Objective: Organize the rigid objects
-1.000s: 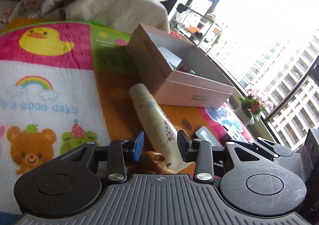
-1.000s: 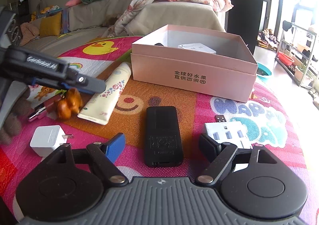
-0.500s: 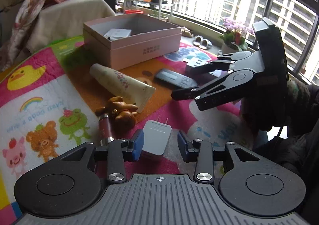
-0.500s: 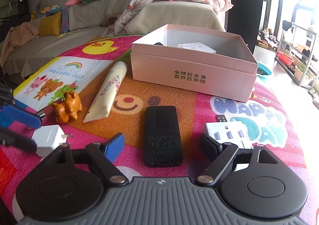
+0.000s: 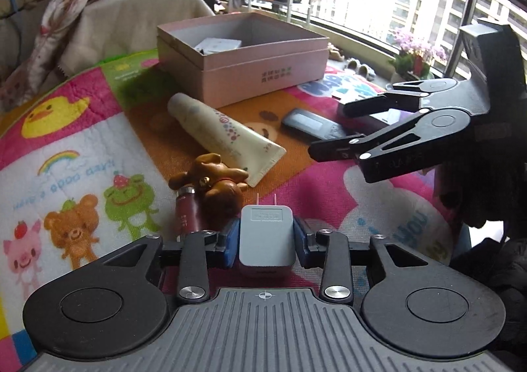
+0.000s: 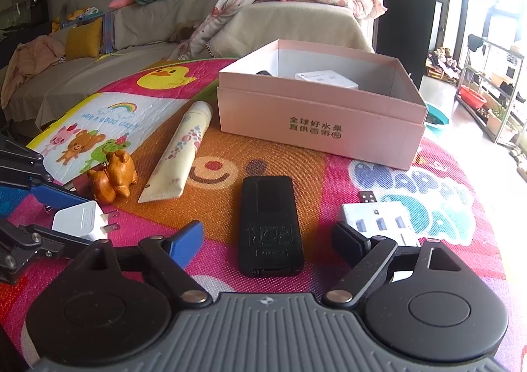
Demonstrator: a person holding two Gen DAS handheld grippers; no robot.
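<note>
My left tool (image 5: 266, 242) is clamped on the small white plastic two-prong wall charger (image 5: 266, 240), prongs aimed toward the open pink cardboard box (image 5: 263, 75), charger low over the colourful cartoon play mat (image 5: 82, 154). My right tool (image 6: 266, 240) is spread wide and grips nothing, with the flat black rectangular remote (image 6: 268, 224) lying between its fingers, on the near side of the box. Between charger and box: brown glossy bear figurine (image 5: 217, 181), cream squeeze tube (image 5: 224, 135); white USB hub (image 6: 378, 224) just right of the remote.
</note>
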